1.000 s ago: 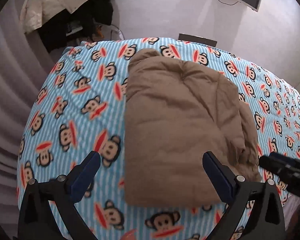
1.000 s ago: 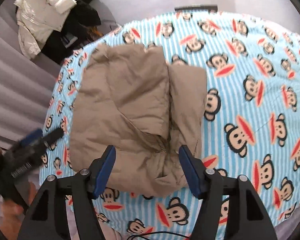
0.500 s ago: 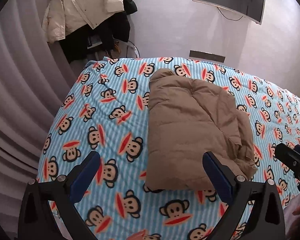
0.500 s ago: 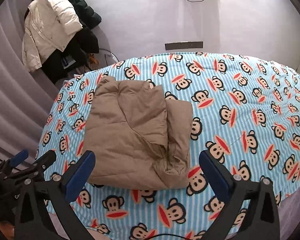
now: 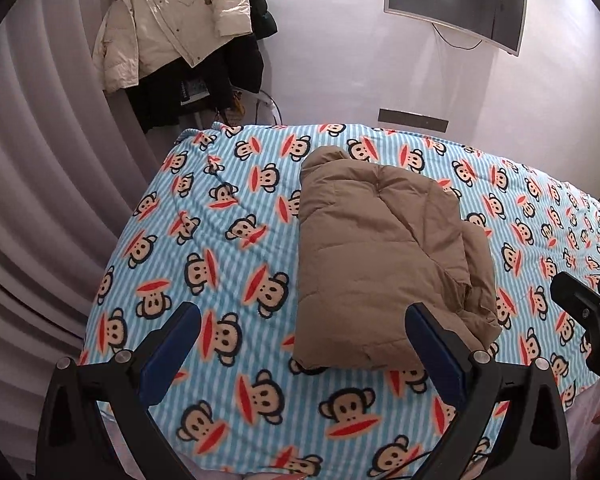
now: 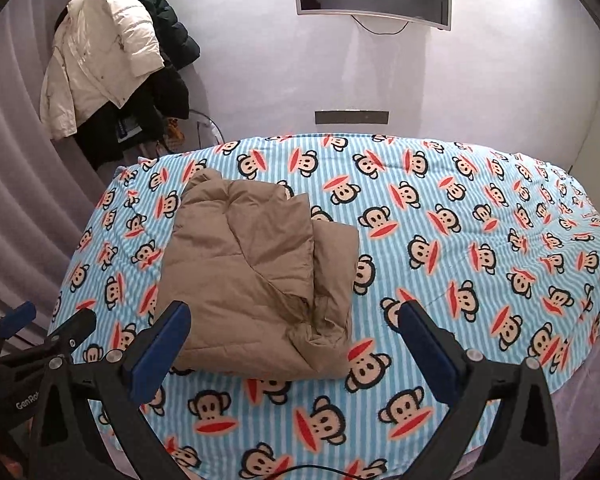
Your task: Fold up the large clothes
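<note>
Take the brown padded jacket [image 6: 256, 276] as your reference. It lies folded into a compact rectangle on the bed [image 6: 480, 240], toward the bed's left half and closer to the near edge than to the far wall. Several layers are stacked, with one bunched corner at the near right of the bundle.

Judge the fold as essentially done: no sleeve or hem trails outside the outline. What may remain is tidying that bunched corner or squaring the edges.

Check the gripper states. The left gripper [image 5: 300, 354] stands with its jaws wide apart and nothing between them, held above the bed short of the jacket's near edge. The right gripper [image 6: 292, 340] is likewise spread to its full width and empty, also on the near side of the jacket.

Readable writing: the letters "GenRo", cut off, appear on the body of the left gripper in the right wrist view. The bed cover [image 5: 220, 248] carries a repeated cartoon monkey print; no text is legible there.
</note>
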The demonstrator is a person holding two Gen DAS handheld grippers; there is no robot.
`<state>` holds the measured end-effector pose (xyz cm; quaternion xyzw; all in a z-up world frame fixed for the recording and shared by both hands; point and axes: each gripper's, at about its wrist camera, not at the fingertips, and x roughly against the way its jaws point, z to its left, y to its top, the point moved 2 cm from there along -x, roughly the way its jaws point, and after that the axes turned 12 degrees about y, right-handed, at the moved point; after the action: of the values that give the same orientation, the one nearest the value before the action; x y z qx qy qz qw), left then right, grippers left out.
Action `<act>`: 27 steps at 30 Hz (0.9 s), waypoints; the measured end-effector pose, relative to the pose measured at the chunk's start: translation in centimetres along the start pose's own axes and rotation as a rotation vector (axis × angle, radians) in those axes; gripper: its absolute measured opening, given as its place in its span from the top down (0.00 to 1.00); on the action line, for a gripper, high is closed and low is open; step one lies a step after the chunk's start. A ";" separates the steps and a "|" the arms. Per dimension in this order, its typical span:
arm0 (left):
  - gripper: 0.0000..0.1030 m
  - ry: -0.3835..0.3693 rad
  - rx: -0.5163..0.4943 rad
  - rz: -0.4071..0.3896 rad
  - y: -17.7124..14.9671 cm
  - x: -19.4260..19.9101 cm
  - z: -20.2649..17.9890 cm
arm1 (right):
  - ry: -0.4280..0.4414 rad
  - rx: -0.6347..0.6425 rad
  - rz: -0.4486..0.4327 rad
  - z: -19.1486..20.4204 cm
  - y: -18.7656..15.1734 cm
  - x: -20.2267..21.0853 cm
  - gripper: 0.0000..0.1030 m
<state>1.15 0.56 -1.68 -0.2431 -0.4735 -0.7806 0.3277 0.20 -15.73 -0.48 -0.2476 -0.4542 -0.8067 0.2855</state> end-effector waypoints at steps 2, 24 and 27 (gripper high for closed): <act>0.01 0.001 0.002 -0.002 0.0 0.2 0.1 | 0.003 0.002 -0.002 0.0 0.1 0.2 0.00; 0.01 0.011 0.003 -0.003 0.3 0.4 0.2 | 0.006 0.006 -0.007 0.1 0.4 0.5 0.00; 0.01 0.021 0.002 -0.011 0.5 0.5 0.3 | 0.007 0.006 -0.005 0.1 0.4 0.4 0.00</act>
<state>1.22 0.49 -0.91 -0.2321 -0.4722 -0.7844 0.3286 0.21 -15.94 0.12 -0.2426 -0.4562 -0.8071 0.2857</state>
